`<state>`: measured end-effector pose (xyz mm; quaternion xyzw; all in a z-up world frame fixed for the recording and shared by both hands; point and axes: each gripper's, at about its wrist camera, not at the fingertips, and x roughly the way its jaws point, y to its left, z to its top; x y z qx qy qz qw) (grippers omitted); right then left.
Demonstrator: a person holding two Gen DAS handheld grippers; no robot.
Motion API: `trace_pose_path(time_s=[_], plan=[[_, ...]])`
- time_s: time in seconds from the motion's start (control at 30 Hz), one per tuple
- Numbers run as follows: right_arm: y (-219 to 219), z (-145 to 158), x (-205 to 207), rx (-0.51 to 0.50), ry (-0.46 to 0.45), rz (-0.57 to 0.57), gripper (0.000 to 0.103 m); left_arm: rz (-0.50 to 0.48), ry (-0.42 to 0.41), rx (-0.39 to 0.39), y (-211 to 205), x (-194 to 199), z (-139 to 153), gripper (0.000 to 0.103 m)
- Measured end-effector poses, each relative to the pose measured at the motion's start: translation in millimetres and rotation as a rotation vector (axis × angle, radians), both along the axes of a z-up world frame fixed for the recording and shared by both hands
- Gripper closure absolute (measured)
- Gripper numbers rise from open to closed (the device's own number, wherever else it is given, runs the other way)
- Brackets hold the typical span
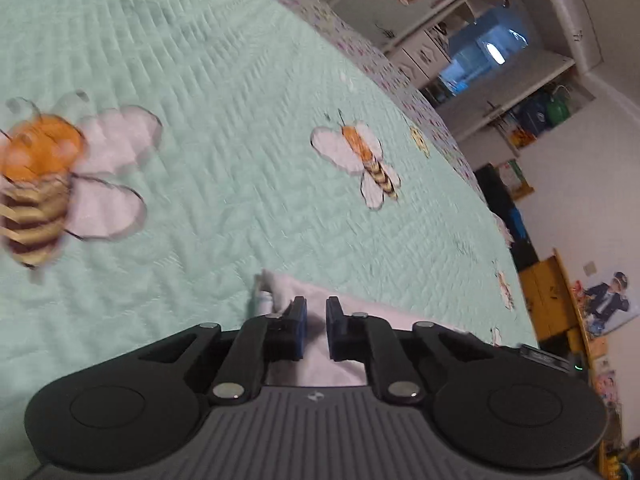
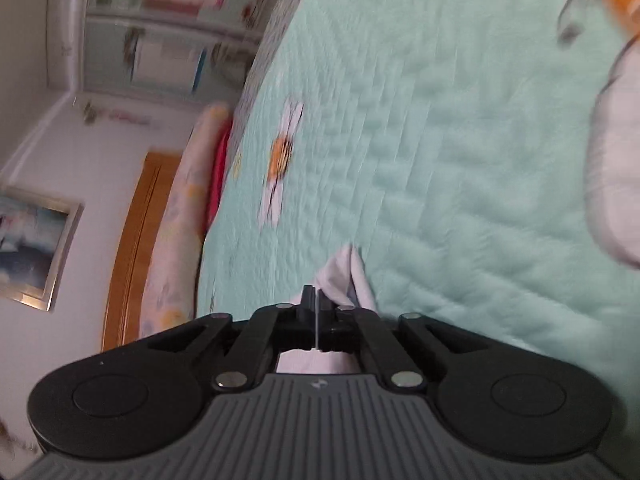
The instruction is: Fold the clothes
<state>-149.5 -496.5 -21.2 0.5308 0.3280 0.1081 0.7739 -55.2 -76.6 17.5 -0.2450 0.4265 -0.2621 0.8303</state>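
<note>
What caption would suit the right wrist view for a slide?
Right gripper shut on a white garment above a mint green quilt with a flower.

Both the left gripper (image 1: 316, 328) and right gripper (image 2: 316, 312) have matte black linkage arms, silver pivot screws, round black side discs and a ribbed grey housing; the left's pads are blue.

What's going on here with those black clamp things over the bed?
Someone is folding laundry with a pair of handheld tongs, one in each hand. The right tongs are pinched shut on an edge of a white garment. The left tongs stand slightly apart with the same white cloth between and under them, so they don't seem to be pinching it. All of this is low over a mint-green quilt with bees stitched on it.
</note>
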Motion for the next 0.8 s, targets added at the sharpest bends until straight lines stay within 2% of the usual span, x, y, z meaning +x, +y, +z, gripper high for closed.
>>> trace_pose_path(time_s=[0.03,0.1,0.13,0.17,0.2,0.27,0.3,0.33,0.37,0.4,0.43,0.47,0.53,0.67,0.8], plan=[[3.3,10.4,-6.4,-0.025,-0.018,0.011,0.083,-0.014,-0.023,0.002,3.0,-12.2,10.8,0.084],[13.5,31.1,-26.0,-0.083,-0.042,0.037,0.08,-0.05,-0.06,-0.005,7.1,-39.1,30.2,0.083],[21.1,42.1,-37.8,-0.135,-0.045,0.048,0.08,-0.079,-0.068,0.032,2.2,-55.9,33.9,0.078],[29.4,53.1,-50.0,-0.195,-0.043,0.056,0.08,-0.11,-0.075,0.081,-4.1,-73.1,36.3,0.073],[37.7,64.0,-62.2,-0.256,-0.04,0.064,0.08,-0.142,-0.082,0.13,-10.4,-90.3,38.8,0.072],[57.7,84.0,-82.2,-0.366,-0.011,0.081,0.076,-0.152,-0.04,0.295,-20.0,-121.0,32.4,0.075],[67.8,93.1,-91.7,-0.415,0.001,0.092,0.071,-0.149,-0.014,0.374,-24.9,-134.1,30.1,0.075],[77.6,101.9,-101.2,-0.461,0.007,0.106,0.061,-0.139,-0.001,0.439,-29.6,-148.0,33.2,0.075],[86.9,110.1,-110.4,-0.507,0.027,0.111,0.056,-0.131,-0.01,0.476,-33.5,-162.1,40.4,0.07],[95.8,118.0,-119.4,-0.552,0.054,0.11,0.047,-0.122,-0.02,0.483,-36.2,-173.6,49.3,0.067],[104.4,125.1,-126.6,-0.6,0.083,0.115,0.041,-0.112,-0.03,0.483,-38.6,-184.3,58.4,0.059],[113.5,131.0,-131.6,-0.649,0.107,0.128,0.04,-0.099,-0.033,0.473,-40.1,-192.8,67.8,0.048],[130.3,140.5,-140.3,-0.731,0.152,0.156,0.036,-0.066,-0.026,0.477,-44.1,-201.0,85.6,0.036],[149.5,150.9,-158.1,-0.786,0.253,0.189,0.033,0.013,0.022,0.57,-51.8,-210.7,107.8,0.032],[167.4,166.8,-174.3,-0.856,0.272,0.22,0.033,0.028,0.156,0.658,-63.5,-217.0,105.9,0.031]])
